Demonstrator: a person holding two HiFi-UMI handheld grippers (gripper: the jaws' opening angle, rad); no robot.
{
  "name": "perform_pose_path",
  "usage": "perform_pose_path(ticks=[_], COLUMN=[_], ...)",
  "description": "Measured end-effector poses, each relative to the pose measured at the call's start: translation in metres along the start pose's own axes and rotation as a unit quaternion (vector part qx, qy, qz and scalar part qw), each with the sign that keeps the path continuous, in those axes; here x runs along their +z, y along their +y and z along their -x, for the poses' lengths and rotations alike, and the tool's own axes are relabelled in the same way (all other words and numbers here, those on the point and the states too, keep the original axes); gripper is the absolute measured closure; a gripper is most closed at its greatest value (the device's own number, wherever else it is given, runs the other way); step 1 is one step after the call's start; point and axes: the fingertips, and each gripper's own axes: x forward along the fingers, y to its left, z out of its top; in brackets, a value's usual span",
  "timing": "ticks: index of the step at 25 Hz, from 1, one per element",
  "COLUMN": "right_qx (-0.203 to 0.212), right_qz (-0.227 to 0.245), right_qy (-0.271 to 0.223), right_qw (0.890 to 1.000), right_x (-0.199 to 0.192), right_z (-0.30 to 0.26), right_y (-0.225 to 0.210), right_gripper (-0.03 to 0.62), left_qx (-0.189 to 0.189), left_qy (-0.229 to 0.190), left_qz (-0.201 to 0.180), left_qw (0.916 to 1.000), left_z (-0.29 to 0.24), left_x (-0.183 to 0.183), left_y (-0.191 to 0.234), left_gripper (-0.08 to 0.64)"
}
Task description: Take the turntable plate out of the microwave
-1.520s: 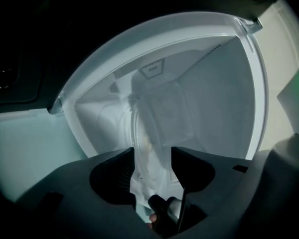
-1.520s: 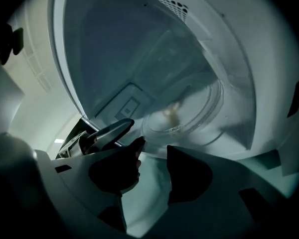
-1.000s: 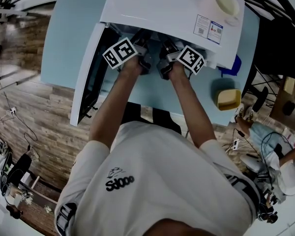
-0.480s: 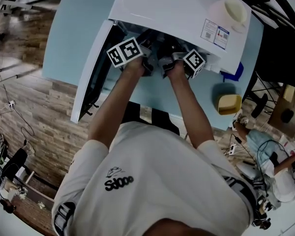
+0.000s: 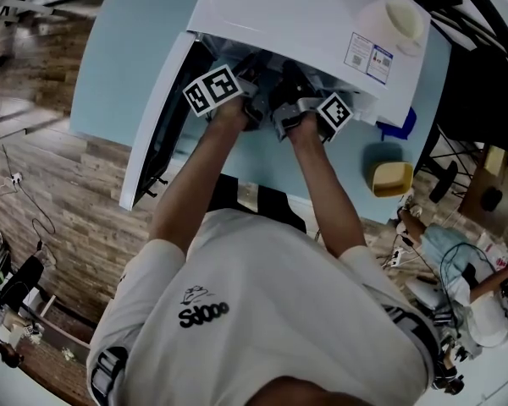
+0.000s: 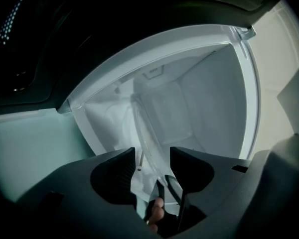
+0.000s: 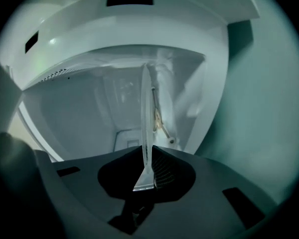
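The white microwave (image 5: 296, 15) stands with its door (image 5: 152, 125) swung open to the left. Both grippers reach into its mouth. The clear glass turntable plate (image 7: 146, 113) is seen edge-on in the right gripper view, tilted up off the cavity floor. My right gripper (image 7: 148, 156) (image 5: 285, 115) is closing, and its pads press on the plate's near rim. My left gripper (image 6: 152, 156) (image 5: 252, 108) is open; the plate's rim (image 6: 142, 133) runs through the gap between its jaws, and I cannot tell whether they touch it.
The microwave sits on a pale blue table (image 5: 135, 41). A white lidded tub (image 5: 404, 15) rests on the microwave's top. A yellow block (image 5: 394, 178) lies on the table to the right. Another person (image 5: 466, 252) sits beyond the table's right edge.
My right gripper has rolled at the microwave's mouth, turning its marker cube. My left gripper has stayed where it was.
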Motion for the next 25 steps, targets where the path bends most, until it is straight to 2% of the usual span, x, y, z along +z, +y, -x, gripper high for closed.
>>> perform_pose_path(ticks=[7, 15, 19, 22, 25], right_qx=[0.005, 0.016, 0.02, 0.025, 0.017], right_qz=[0.006, 0.009, 0.023, 0.039, 0.049], right_qy=[0.016, 0.049, 0.069, 0.079, 0.078], right_qw=[1.0, 0.999, 0.997, 0.996, 0.996], right_x=[-0.005, -0.025, -0.031, -0.035, -0.042], right_z=[0.006, 0.03, 0.041, 0.045, 0.049], right_y=[0.008, 0.01, 0.01, 0.013, 0.008], right_gripper=[0.558, 0.555, 0.555, 0.554, 0.557], left_qx=[0.007, 0.005, 0.001, -0.008, -0.022], left_qy=[-0.006, -0.011, -0.005, -0.003, -0.005], left_qz=[0.029, 0.036, 0.026, 0.034, 0.054], left_qw=[0.9995, 0.9993, 0.9997, 0.9994, 0.9983], left_z=[-0.009, -0.012, -0.01, -0.008, -0.008], left_x=[-0.002, -0.004, -0.007, -0.011, -0.011], left_y=[0.009, 0.011, 0.009, 0.009, 0.012], left_gripper=[0.334, 0.336, 0.336, 0.339, 0.391])
